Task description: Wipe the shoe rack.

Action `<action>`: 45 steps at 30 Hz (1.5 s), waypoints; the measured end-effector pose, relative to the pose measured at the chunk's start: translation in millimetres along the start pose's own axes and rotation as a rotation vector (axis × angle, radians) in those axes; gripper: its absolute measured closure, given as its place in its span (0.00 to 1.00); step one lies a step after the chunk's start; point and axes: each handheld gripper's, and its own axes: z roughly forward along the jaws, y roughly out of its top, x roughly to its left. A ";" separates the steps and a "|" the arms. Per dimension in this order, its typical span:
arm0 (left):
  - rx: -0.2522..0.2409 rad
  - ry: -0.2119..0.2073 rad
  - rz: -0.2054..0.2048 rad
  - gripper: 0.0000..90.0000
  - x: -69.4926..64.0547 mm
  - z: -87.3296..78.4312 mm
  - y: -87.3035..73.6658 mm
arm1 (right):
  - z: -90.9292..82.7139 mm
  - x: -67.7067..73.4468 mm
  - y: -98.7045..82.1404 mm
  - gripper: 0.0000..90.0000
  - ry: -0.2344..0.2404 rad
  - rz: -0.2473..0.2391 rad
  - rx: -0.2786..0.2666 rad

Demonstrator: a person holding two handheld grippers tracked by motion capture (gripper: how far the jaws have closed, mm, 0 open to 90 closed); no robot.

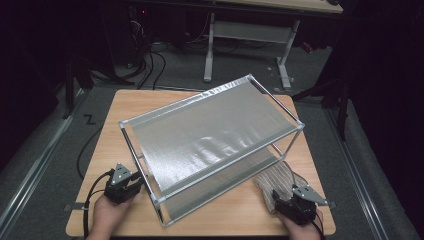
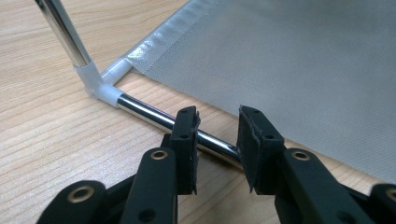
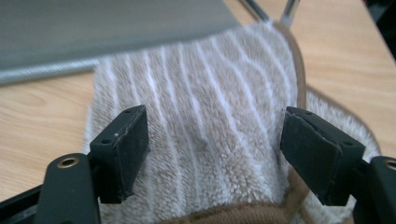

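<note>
**Steadying the rack while the towel gets picked up**

Gripping comes first on the person's left: the left tool [image 2: 217,135] stands astride the lower chrome bar [image 2: 154,116] of the rack [image 1: 212,135], its jaws close on either side of the tube near the white corner joint [image 2: 100,84] at the upper left of the left gripper view. Whether the pads actually press the bar I cannot tell; a sliver of gap seems to show on one side. If it is meant to anchor the frame, it should close squarely on the tube, not on the plastic joint.

The right tool [image 3: 212,154] is released, jaws spread wide, hovering just above the folded striped towel [image 3: 196,116], which lies on the table [image 1: 120,107] at the lower right of the high view, touching the rack's near corner. No pad is on the cloth yet.

To do this well, I would lower the right tool until both pads sink into the pile, taking a thick fold near the brown hem [image 3: 224,214] at the bottom of the frame, then close fully. Soft terry slips from a shallow pinch. Lift clear of the grey mesh shelf [image 3: 112,28] before moving it, so the towel does not drag on the frame.
</note>
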 end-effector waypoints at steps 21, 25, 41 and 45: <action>0.000 0.003 0.001 0.75 -0.5 -0.1 0.0 | -0.4 -2.8 -1.2 0.84 0.036 0.018 0.057; -0.001 -0.002 -0.004 0.75 0.1 0.2 0.0 | -9.5 0.4 4.9 0.84 -0.008 0.010 -0.022; 0.001 0.007 0.006 0.75 -0.5 0.3 0.3 | -28.3 -20.9 81.2 0.83 -0.177 0.061 -0.270; 0.001 0.009 0.012 0.76 -1.2 0.1 0.3 | -2.6 -27.8 79.0 0.83 -0.185 0.072 -0.202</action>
